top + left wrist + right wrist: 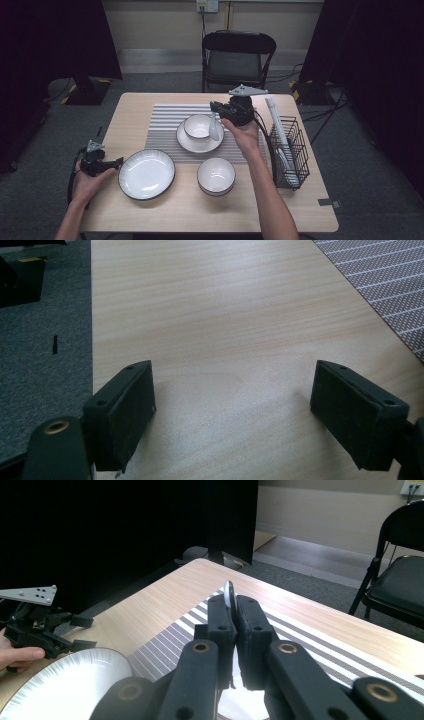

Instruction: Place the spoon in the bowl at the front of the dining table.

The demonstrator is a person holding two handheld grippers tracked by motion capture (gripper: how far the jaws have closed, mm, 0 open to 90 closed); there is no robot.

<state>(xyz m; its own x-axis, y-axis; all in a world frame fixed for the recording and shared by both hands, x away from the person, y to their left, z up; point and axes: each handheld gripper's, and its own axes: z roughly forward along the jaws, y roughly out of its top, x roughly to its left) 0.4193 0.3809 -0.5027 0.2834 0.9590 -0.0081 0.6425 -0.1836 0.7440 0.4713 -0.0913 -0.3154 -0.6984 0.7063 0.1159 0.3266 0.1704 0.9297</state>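
We've got the right gripper (216, 111) pinching a white spoon (214, 128) above the small bowl (198, 126) on its saucer (200, 144); lower it gently, bowl-end first. Left gripper (119, 161) sits spread, idle.

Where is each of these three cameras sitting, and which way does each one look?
High view: above the person's side, looking forward and down on the table; both forearms, the left gripper and the right gripper show.
Left gripper view: rides the left gripper, looking down at bare tabletop between its wide-apart jaws.
Right gripper view: rides the right gripper, looking across the table; its jaws clamp a white spoon.
Shared: the high view and right gripper view both show the large white plate and the striped placemat.
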